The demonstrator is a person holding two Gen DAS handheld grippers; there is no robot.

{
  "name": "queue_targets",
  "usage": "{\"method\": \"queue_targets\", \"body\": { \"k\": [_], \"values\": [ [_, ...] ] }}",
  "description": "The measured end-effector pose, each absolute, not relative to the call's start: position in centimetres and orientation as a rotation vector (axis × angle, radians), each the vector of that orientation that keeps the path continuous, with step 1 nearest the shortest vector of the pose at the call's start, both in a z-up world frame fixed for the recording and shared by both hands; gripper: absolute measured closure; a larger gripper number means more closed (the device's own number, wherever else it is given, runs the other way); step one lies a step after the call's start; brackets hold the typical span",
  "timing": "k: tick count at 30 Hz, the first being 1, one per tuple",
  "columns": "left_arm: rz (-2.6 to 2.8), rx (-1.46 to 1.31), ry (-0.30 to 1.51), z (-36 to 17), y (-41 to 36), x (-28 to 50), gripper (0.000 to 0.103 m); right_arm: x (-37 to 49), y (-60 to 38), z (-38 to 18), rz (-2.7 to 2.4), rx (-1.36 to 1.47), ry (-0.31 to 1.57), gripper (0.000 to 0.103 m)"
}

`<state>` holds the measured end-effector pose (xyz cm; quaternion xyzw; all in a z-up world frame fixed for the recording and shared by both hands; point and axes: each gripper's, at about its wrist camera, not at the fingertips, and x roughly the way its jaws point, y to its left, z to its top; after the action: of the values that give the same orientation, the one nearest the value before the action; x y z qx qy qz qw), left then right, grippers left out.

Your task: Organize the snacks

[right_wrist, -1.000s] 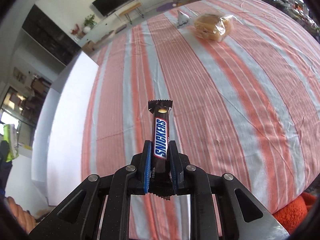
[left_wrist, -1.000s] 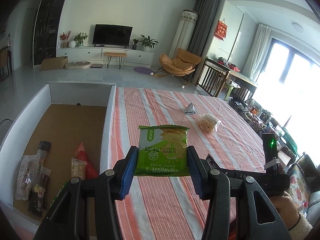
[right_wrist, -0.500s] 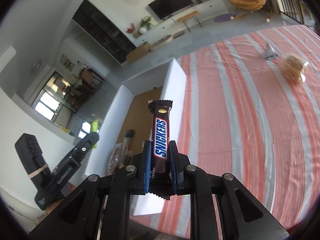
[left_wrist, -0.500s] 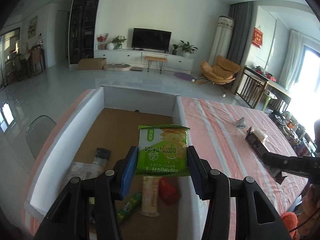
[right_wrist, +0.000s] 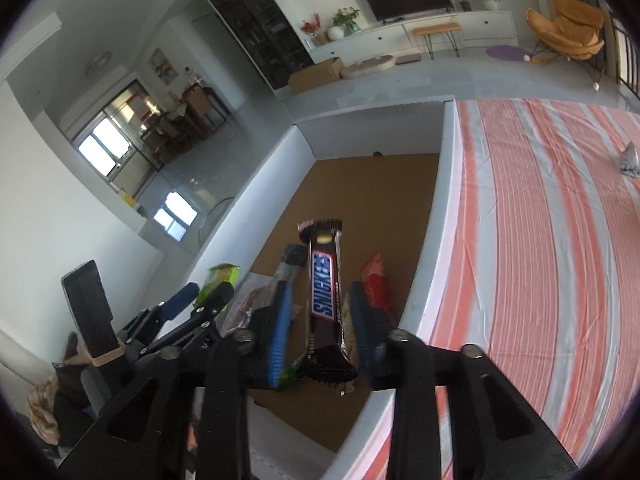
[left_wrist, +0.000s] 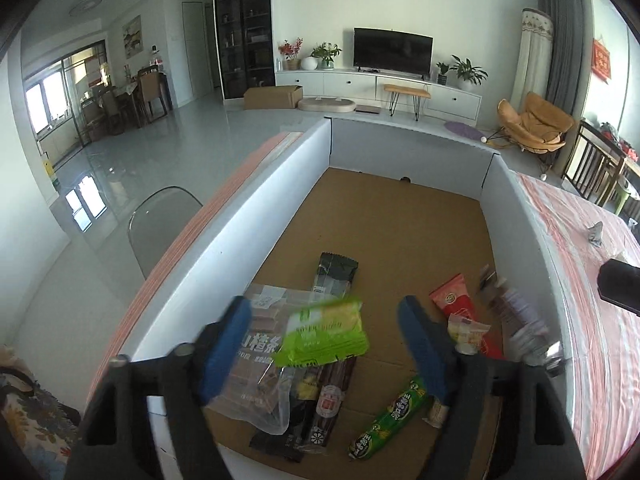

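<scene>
A green snack packet [left_wrist: 324, 334] drops free between the left gripper [left_wrist: 324, 344]'s opening jaws into the white box [left_wrist: 224, 248]; one Snickers bar [right_wrist: 325, 292] hangs loose between the right gripper [right_wrist: 320, 328]'s opening jaws; best release both low, clear of the walls; one wrapped snack [right_wrist: 629, 158] remains on the striped desk [right_wrist: 540, 240].

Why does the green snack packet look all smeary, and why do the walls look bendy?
Left wrist view: the green packet is motion-blurred between the opening left gripper. Right wrist view: the Snickers bar stays fairly sharp. Both views: the fisheye lens bends the box walls.
</scene>
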<state>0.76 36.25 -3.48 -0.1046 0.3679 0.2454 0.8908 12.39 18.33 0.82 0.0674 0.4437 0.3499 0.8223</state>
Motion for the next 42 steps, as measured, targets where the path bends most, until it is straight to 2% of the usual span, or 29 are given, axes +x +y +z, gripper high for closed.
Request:
{"method": "queue_targets", "body": {
  "k": [1,5,9,16,23,32,38,42],
  "values": [
    [0.521,-0.22,0.755,-3.6,36.2,0.7,0.004,12.3,17.8,0.7,0.719,0.123,0.93,0.042],
    [0.504,-0.222,0.741,-3.8,35.5,1.3,0.004,12.6,14.0,-0.2,0.614,0.092,0.892,0.042],
    [0.427,-0.225,0.702,-2.6,32.3,1.9,0.004,13.3,8.0,-2.6,0.443,0.094,0.877,0.037],
    [0.198,-0.189,0.644,0.5,24.0,3.7,0.004,12.6,-3.4,-7.9,0.075,-0.013,0.848,0.037],
    [-0.058,-0.107,0.697,1.4,13.1,5.8,0.004,11.8,-11.5,-10.4,-0.159,0.019,0.847,0.037],
    [-0.191,-0.01,0.857,-3.9,2.8,10.2,0.004,11.9,-13.2,-11.2,-0.217,0.076,0.835,0.033],
    [-0.108,0.03,0.905,-8.8,2.7,13.4,0.004,12.5,-14.4,-12.0,-0.243,0.117,0.859,0.032],
    [-0.058,0.045,0.927,-11.2,3.7,14.9,0.004,12.5,-14.2,-12.2,-0.24,0.108,0.86,0.028]
  ]
}}
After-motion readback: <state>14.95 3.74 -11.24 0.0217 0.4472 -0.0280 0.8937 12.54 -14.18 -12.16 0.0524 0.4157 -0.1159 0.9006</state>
